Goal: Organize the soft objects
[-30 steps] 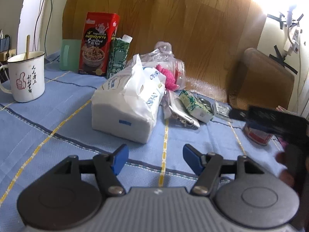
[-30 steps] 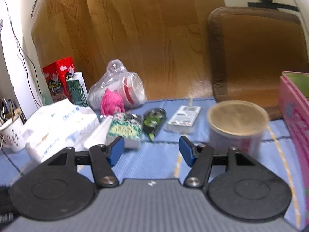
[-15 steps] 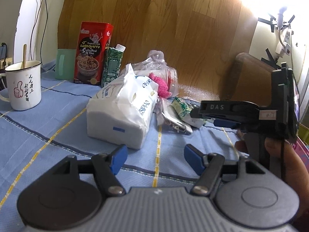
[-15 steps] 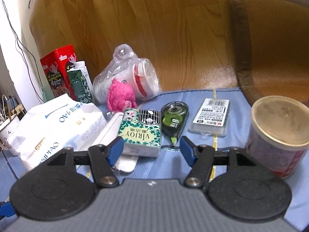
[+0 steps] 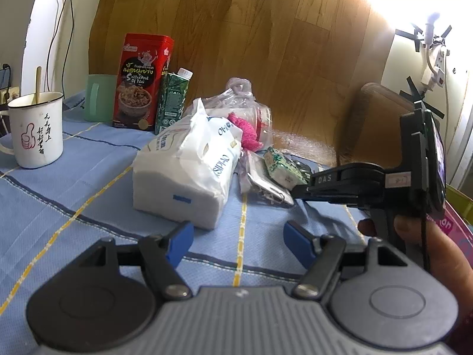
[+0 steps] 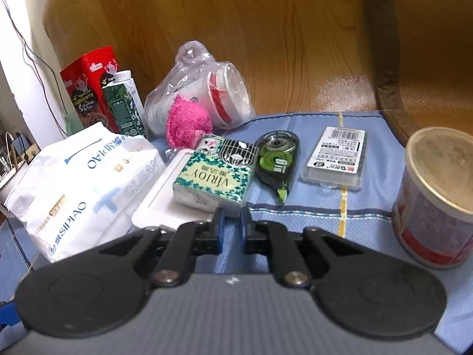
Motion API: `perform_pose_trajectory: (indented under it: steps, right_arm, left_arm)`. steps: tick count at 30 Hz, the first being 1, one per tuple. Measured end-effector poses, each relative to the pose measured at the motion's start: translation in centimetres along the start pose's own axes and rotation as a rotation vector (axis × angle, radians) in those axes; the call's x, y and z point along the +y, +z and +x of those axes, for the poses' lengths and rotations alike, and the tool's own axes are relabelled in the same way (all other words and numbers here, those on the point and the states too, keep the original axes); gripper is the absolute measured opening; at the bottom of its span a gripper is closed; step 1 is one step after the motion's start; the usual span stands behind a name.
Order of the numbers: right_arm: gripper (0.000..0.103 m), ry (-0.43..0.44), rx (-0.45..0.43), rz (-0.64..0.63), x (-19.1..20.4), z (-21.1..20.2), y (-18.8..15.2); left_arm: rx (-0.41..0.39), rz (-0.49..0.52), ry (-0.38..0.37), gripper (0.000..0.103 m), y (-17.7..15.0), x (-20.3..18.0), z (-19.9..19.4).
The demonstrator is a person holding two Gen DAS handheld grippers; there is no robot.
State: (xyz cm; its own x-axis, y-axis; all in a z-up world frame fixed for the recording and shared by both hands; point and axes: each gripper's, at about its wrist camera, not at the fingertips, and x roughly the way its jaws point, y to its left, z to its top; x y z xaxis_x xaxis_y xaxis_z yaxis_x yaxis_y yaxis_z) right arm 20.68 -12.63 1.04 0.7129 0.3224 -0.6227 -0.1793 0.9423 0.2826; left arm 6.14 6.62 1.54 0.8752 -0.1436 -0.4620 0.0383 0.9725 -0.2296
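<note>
A green VIRJOY tissue pack [image 6: 214, 174] lies on a white flat packet on the blue cloth, just ahead of my right gripper [image 6: 232, 229], whose fingers are nearly closed with a narrow gap and nothing between them. A pink fluffy cloth [image 6: 187, 124] sits behind it against a clear bag of cups [image 6: 207, 88]. A big white SIPIAO tissue bag [image 6: 82, 177] lies to the left. My left gripper [image 5: 238, 244] is open and empty, close in front of the white bag [image 5: 189, 165]. The right gripper's body [image 5: 369, 183] reaches toward the green pack [image 5: 282, 167].
A green correction-tape dispenser [image 6: 276, 159], a clear plastic case [image 6: 337, 156] and a round can [image 6: 437, 201] lie to the right. A red tin [image 5: 142, 80], green carton [image 5: 173, 100], green cup [image 5: 99, 97] and white mug [image 5: 37, 130] stand left. A pink box edge [image 5: 455, 224] shows far right.
My right gripper moved forward and left up to the green tissue pack and its fingers closed almost fully. The left gripper stayed open and barely moved.
</note>
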Motion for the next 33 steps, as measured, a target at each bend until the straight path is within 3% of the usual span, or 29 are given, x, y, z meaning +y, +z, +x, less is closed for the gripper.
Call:
perform_pose_trajectory:
  steps: [5,7,9,15,20,22,25,26,27,33]
  right_arm:
    - [0.017,-0.012,-0.032,-0.004,0.0,-0.7,-0.2]
    - [0.031,-0.003,-0.061,-0.009,0.2,-1.4,-0.4]
    - [0.038,0.006,-0.078,-0.020,0.4,-2.0,-0.6]
    - [0.051,-0.006,-0.108,-0.086,1.5,-2.1,-0.1]
    - [0.054,-0.028,-0.107,-0.123,2.0,-0.4,0.8]
    - [0.064,-0.027,-0.092,-0.123,1.9,0.5,1.1]
    - [0.062,0.015,-0.018,-0.090,1.5,1.9,1.4]
    - [0.057,0.039,-0.002,-0.076,1.2,2.0,1.5]
    - [0.045,0.059,0.001,-0.065,1.1,1.9,1.5]
    - [0.039,0.031,-0.016,-0.076,0.9,-0.2,0.4]
  left_arm:
    - [-0.005,0.001,0.001,0.069,0.0,0.0,-0.1]
    - [-0.003,-0.004,-0.002,0.069,0.0,0.1,0.0]
    - [0.001,-0.009,-0.004,0.070,0.0,0.2,0.0]
    - [0.002,-0.010,-0.010,0.070,0.0,0.1,0.0]
    - [0.000,-0.018,-0.008,0.070,0.0,0.2,0.0]
    - [-0.001,-0.021,-0.006,0.070,0.0,0.2,0.0]
    - [-0.004,-0.022,-0.002,0.070,0.0,0.1,0.0]
    - [-0.006,-0.021,-0.001,0.070,0.0,0.1,0.0]
    - [-0.008,-0.020,-0.001,0.070,-0.1,0.1,-0.1]
    - [-0.011,-0.017,0.003,0.070,-0.1,0.1,-0.1]
